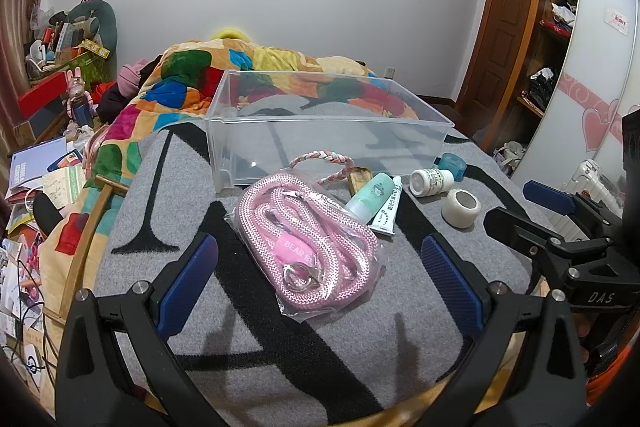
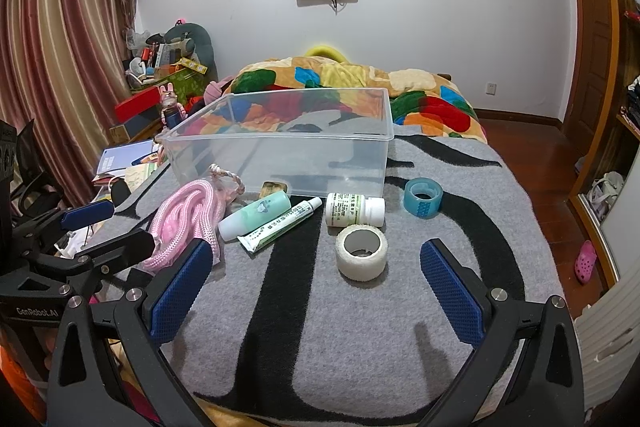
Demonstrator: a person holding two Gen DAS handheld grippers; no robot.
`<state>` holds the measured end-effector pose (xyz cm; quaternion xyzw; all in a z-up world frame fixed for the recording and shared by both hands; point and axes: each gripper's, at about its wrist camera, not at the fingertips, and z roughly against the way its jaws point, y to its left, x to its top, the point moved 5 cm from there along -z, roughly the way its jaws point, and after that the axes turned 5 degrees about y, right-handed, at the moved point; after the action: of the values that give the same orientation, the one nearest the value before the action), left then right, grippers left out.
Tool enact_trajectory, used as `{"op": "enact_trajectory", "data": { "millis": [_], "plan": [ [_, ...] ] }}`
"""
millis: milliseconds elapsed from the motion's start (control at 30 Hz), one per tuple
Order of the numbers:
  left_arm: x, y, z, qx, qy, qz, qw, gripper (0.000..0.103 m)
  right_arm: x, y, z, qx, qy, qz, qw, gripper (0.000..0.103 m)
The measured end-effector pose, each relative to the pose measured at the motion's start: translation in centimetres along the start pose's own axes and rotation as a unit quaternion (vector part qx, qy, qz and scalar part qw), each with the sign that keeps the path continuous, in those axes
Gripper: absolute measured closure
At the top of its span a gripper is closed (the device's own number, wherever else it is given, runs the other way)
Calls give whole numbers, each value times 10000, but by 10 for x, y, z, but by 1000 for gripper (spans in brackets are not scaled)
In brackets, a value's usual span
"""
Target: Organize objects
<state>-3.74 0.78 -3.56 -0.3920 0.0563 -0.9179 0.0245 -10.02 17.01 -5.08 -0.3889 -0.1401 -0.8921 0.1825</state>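
1. Clear plastic bin (image 2: 280,143): it sits on the grey-and-black blanket (image 2: 360,347) covering the bed, open side up, with nothing visible inside. By my reading this is where the loose items should go.
2. Just in front of the bin lies a row of small things: a bagged pink rope leash (image 1: 308,247), a braided cord (image 1: 320,163) touching the bin's front wall, a mint-green bottle (image 2: 256,213), an ointment tube (image 2: 280,225) lying against that bottle, a white pill bottle (image 2: 354,209) on its side, a white tape roll (image 2: 362,251) and a blue tape roll (image 2: 422,197).
3. Left claw (image 1: 320,283): its blue pads are spread wide apart, holding nothing, and flank the bagged leash from either side, low over the blanket.
4. Right claw (image 2: 316,295): also spread wide and holding nothing, aimed at the white tape roll, which lies just ahead of its tips.
5. Step in hand, as I judge it: the very start, nothing binned, each claw lined up on its first pick.
6. Next move: the left claw would need to settle further over the leash and close across the bag's narrow width; the slick bag may slide. The tape roll should grip well across its outer wall.
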Motion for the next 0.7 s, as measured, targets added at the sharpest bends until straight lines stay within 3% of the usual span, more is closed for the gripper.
{"op": "enact_trajectory", "data": {
  "millis": [700],
  "plan": [
    [-3,0,0,-13,27,32,10000,0,-2,1,0,44,34,-15,10000,0]
  ]
}}
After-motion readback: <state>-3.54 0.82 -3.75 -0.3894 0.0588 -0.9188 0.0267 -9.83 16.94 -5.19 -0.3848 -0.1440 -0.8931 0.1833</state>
